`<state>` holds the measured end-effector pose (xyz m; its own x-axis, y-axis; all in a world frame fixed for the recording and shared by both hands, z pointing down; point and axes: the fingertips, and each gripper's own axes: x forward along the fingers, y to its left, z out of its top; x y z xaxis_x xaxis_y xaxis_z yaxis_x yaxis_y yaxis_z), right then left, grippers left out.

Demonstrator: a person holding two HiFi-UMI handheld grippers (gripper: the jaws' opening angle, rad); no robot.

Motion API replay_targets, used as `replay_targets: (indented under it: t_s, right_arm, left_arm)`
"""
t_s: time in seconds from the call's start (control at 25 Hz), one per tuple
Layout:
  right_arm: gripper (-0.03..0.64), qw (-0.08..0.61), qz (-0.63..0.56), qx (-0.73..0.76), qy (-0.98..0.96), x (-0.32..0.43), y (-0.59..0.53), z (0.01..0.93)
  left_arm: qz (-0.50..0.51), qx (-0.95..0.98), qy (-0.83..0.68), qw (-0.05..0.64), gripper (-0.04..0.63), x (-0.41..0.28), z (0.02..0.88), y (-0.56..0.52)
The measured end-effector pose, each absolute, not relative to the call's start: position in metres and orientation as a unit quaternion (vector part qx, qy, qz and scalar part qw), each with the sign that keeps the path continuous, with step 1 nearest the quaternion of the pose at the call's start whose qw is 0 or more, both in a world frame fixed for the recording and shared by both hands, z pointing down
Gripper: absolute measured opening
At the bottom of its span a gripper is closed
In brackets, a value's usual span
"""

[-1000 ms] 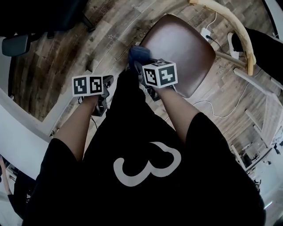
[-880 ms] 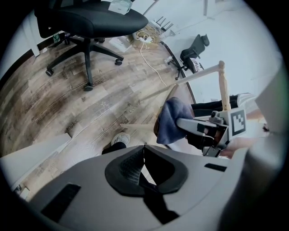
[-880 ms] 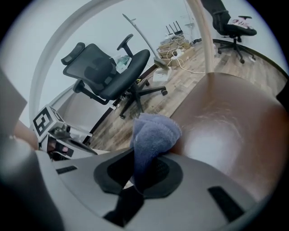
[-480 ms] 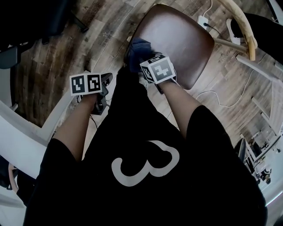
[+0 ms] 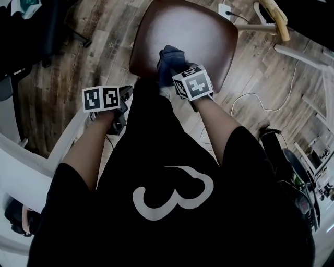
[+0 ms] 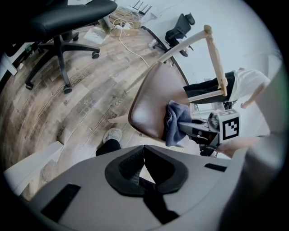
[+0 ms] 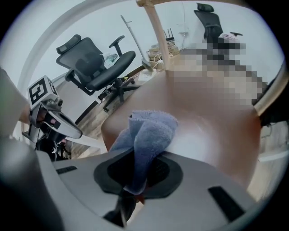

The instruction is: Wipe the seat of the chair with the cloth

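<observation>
In the right gripper view the lower end of the cloth (image 7: 151,131) disappears between the jaws of the right gripper (image 7: 135,178), and the far end of the chair seat (image 7: 212,131) is blurred over. In the head view the person's black shirt (image 5: 172,208) covers the seat's near edge, while the picture's top edge cuts off its far rim and most of the wooden backrest (image 5: 276,15). The right gripper's jaws are lost there under its marker cube (image 5: 193,86) and the bunched cloth.

The cloth (image 5: 169,56) lies on the seat (image 5: 198,31) (near its edge).
</observation>
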<state>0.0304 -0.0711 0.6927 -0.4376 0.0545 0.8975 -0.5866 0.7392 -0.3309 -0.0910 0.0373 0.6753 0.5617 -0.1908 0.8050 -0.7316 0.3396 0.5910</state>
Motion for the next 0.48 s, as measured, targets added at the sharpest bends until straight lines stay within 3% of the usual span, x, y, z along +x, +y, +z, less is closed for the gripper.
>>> replay_targets:
  t_s: [0.48]
  right_arm:
    - [0.052,0.484,0.346,0.257,-0.761,0.151,-0.073,0.702]
  left_arm:
    - [0.235,0.573,-0.396,0.678,0.014,-0.039,0.669,0.025]
